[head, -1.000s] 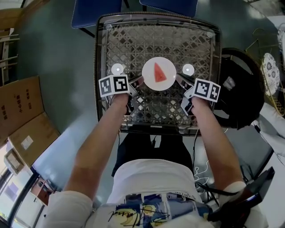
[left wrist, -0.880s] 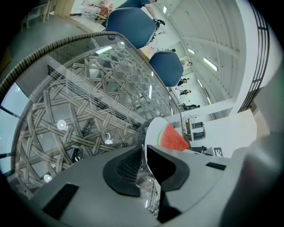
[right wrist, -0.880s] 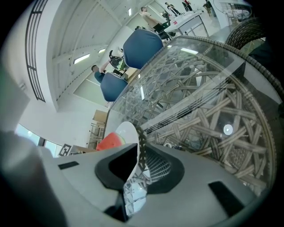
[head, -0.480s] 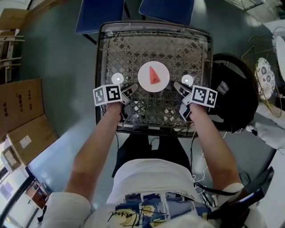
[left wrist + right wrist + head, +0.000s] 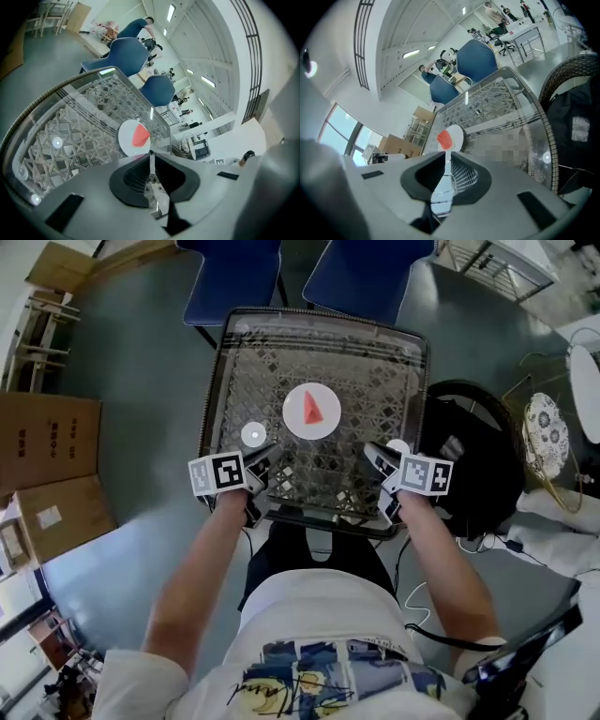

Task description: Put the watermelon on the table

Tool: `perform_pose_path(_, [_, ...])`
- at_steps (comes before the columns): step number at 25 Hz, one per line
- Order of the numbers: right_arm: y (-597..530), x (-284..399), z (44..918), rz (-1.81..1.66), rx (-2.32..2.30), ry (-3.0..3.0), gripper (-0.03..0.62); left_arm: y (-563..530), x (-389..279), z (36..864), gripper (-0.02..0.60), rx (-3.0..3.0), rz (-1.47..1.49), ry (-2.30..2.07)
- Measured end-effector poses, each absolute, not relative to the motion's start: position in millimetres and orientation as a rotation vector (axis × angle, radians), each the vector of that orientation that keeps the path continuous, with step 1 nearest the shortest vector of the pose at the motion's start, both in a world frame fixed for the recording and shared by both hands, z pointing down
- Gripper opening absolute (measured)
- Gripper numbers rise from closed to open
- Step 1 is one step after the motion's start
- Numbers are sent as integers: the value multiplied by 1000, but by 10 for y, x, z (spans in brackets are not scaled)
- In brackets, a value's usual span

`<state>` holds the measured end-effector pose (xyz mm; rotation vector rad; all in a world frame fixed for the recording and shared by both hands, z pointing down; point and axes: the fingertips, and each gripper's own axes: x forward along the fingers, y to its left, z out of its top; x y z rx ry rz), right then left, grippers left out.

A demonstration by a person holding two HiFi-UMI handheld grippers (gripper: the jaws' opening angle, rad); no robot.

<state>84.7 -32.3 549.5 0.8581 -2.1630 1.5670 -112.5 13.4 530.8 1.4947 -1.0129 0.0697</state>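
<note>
Basically, floor to small stuff:

- Grey floor (image 5: 141,381) all round. Cardboard boxes (image 5: 47,442) well off to the person's left.
- Glass-top table (image 5: 366,362) with a lattice base sits straight ahead. Two blue chairs (image 5: 230,268) (image 5: 366,273) stand at its far edge.
- Black bag (image 5: 473,460) sits just beside the table on the right, on a round wicker seat.
- White plate (image 5: 328,423) sits on the glass, roughly mid-table and a bit toward the near side.
- Watermelon (image 5: 310,407) is one red wedge lying flat on that plate. It is on the plate, not on the bare glass, and nothing is touching it.
- Two small white discs (image 5: 253,435) (image 5: 398,446) sit at the glass near the front, one each side of the plate.
- Left gripper (image 5: 265,456) is over the near-left part of the table, pointing in toward the plate and clear of it. Its own view shows the jaws pressed together with nothing between them, plate (image 5: 125,138) and wedge (image 5: 140,136) just beyond the tips.
- Right gripper (image 5: 372,451) mirrors it at near-right, also apart from the plate. Jaw tips meet, nothing held. Plate (image 5: 457,133) and wedge (image 5: 444,139) are in line ahead of it.
</note>
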Motion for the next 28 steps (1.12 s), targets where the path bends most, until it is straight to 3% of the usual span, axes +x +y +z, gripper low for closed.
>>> perform_pose_path(11, [107,995,4874,1376,565,-2331,26,694,-513,4356,9,1607,-74,-1021])
perform_pose_path(17, [377,920,4440,1256,530,-2421,20,1058,-239,3996,9,1734,9,-954])
perform_pose_path(28, [1013,565,3760,1088,594,-2469,20,1509,-539,3380,9,1951,83,-889])
